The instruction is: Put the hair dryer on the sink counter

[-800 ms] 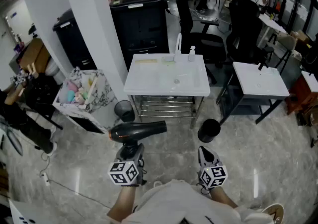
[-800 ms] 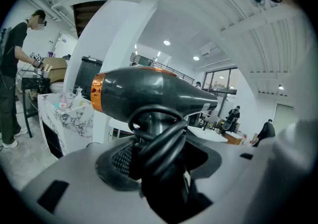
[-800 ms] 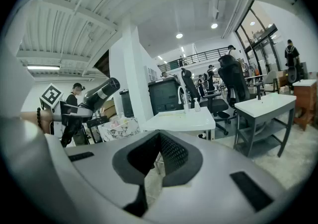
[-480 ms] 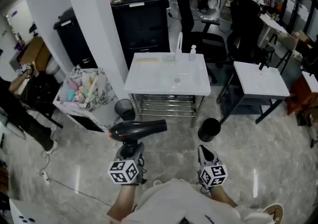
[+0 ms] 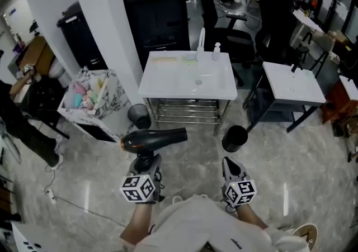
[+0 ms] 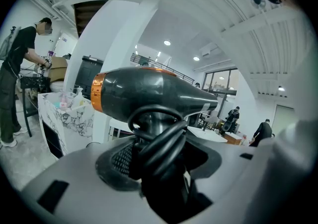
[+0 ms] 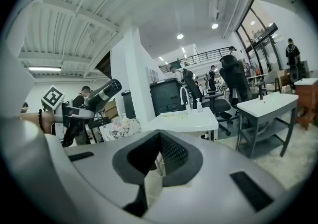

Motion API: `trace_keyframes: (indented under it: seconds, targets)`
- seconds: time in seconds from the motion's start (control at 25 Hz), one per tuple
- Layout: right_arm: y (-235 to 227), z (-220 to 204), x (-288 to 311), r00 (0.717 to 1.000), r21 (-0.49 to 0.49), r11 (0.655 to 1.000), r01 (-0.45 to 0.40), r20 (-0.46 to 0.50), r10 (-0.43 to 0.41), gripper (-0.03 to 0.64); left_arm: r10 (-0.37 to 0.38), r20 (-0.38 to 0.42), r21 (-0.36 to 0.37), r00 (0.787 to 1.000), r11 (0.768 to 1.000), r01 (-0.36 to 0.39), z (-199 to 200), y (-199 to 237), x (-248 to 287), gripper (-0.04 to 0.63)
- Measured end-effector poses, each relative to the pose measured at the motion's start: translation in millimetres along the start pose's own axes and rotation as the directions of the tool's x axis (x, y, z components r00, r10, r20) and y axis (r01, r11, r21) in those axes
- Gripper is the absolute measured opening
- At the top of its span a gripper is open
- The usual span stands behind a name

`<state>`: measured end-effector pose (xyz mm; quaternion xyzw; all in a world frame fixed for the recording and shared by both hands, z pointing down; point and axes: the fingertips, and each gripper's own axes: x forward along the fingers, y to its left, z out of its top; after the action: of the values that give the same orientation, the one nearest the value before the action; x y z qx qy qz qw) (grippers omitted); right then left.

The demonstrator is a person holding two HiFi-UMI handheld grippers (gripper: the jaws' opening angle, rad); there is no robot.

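Head view first: where is the hair dryer (image 5: 155,139) sitting right now?

— It is riding in the left gripper (image 5: 146,162), which is holding it up over the pale glossy floor (image 5: 190,156). The barrel is lying level, with the nozzle pointing toward the person's right and the orange ring facing left.

And how is that gripper holding it?

— The left gripper view is showing both jaws clamping the dryer's handle from either side. The black cord (image 6: 161,136) is looping around the handle between them, so the pads are pressing on cord and handle together.

What is the right gripper (image 5: 229,162) doing?

— It is hanging beside the left one at about the same height. Its own view is showing the jaws meeting at their tips with nothing caught between them.

Where is the sink counter (image 5: 162,86) standing?

— It is standing ahead of both grippers, well apart from the dryer. It is a white top resting on a metal rack frame. A white faucet (image 5: 201,41) and a small pump bottle (image 5: 216,51) are standing at its far edge. A black bin (image 5: 235,139) is sitting on the floor near its right front leg. The dryer is not yet resting on the counter.
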<state>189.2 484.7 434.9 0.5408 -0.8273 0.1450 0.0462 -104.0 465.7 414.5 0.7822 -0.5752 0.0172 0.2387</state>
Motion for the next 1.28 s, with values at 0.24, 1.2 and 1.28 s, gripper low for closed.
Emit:
trace_keyframes:
  seconds: [0.24, 1.2, 1.28]
  targets:
    - [6.3, -1.5, 9.4, 1.000, -0.006, 1.000, 0.003, -0.011, -0.003, 0.017, 0.000, 0.000, -0.011, 1.000, 1.000, 0.000, -0.6, 12.3, -3.2, 0.259]
    - [68.8, -12.9, 53.6, 0.999, -0.042, 0.999, -0.025, -0.037, 0.024, 0.017, -0.015, -0.012, -0.047, 1.000, 0.999, 0.014, -1.1, 72.1, -8.5, 0.259]
    - [68.8, -13.6, 59.1, 0.999, -0.044, 0.998, -0.037, -0.039, 0.036, 0.017, -0.014, -0.010, -0.044, 1.000, 0.999, 0.014, 0.0, 70.7, -4.0, 0.259]
